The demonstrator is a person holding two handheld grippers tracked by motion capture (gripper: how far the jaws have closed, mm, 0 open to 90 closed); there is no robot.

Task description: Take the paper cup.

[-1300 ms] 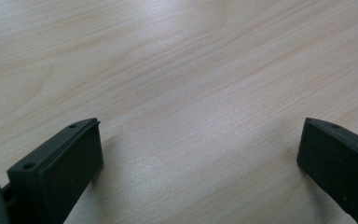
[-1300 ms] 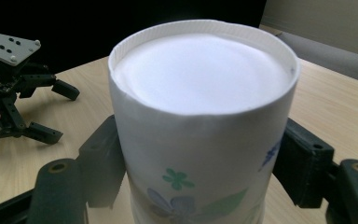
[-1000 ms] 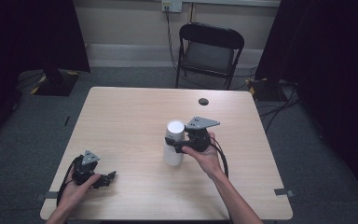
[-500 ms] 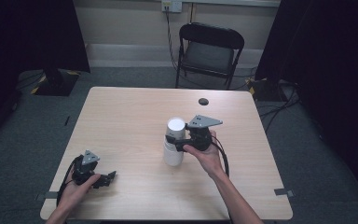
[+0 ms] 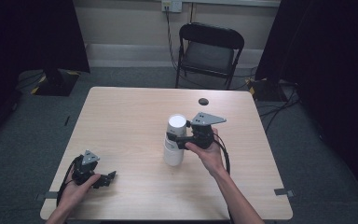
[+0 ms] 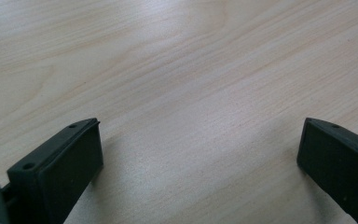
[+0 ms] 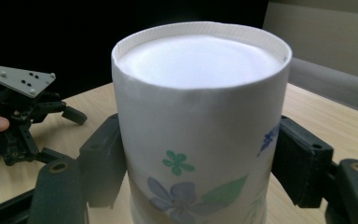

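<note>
So my right gripper has its jaws clamped on the sides of a stack of upside-down paper cups, standing roughly mid-table, a bit toward the right edge. In the right gripper view the top cup is white with a ridged rim around its flat base and a printed pattern of flowers and leaves; the black pads press into both sides, and the paper looks slightly creased on the left. I think it's two or more cups nested, since the high view shows a step partway down, but the lower part is cut off in the close view and my gripper covers the join from above, so don't quote me. The grey three-cornered plate on top hides most of the gripper body, and my right hand wraps the rest. My left gripper sits near the front left corner of the table, jaws spread wide with nothing but bare wood between them. There's a small dark round thing near the far edge, too tiny to make out. A folding chair stands beyond the table.
</note>
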